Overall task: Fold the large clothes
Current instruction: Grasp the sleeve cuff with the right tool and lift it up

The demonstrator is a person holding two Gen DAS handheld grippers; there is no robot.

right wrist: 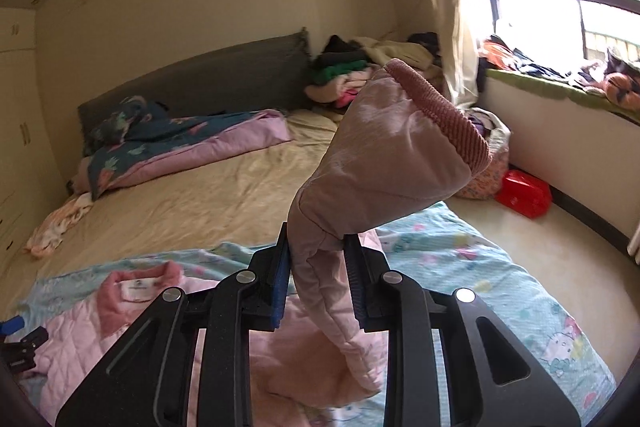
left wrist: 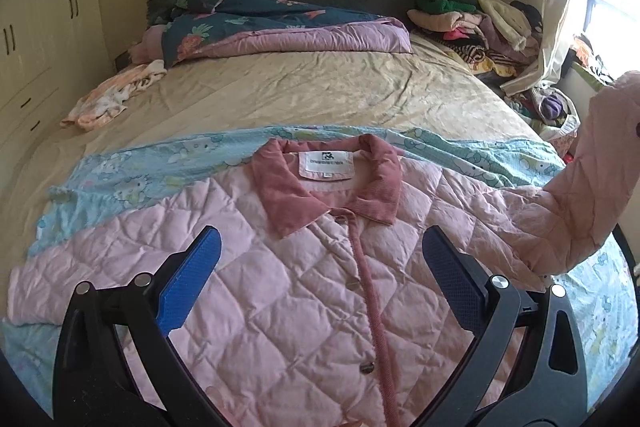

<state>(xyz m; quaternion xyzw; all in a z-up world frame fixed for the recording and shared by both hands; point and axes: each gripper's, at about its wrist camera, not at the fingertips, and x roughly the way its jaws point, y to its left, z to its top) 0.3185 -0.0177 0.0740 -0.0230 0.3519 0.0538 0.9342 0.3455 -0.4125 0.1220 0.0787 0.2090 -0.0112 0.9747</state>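
A pink quilted jacket (left wrist: 304, 279) with a darker corduroy collar (left wrist: 280, 195) lies front-up on a light blue cartoon-print sheet (left wrist: 128, 171) on the bed. My left gripper (left wrist: 320, 247) is open and empty, just above the jacket's chest, its blue pads either side of the button placket. My right gripper (right wrist: 316, 247) is shut on the jacket's right sleeve (right wrist: 380, 163) and holds it up above the bed, cuff upward. The raised sleeve also shows in the left wrist view (left wrist: 592, 179). The left gripper's tip shows in the right wrist view (right wrist: 16, 331) at the far left.
The beige bed sheet (left wrist: 304, 87) stretches beyond the jacket. A folded purple and navy quilt (left wrist: 280, 27) lies by the dark headboard. A small peach garment (left wrist: 108, 99) lies at the left. A clothes pile (left wrist: 468, 15) sits at the right. A red box (right wrist: 524, 193) stands on the floor.
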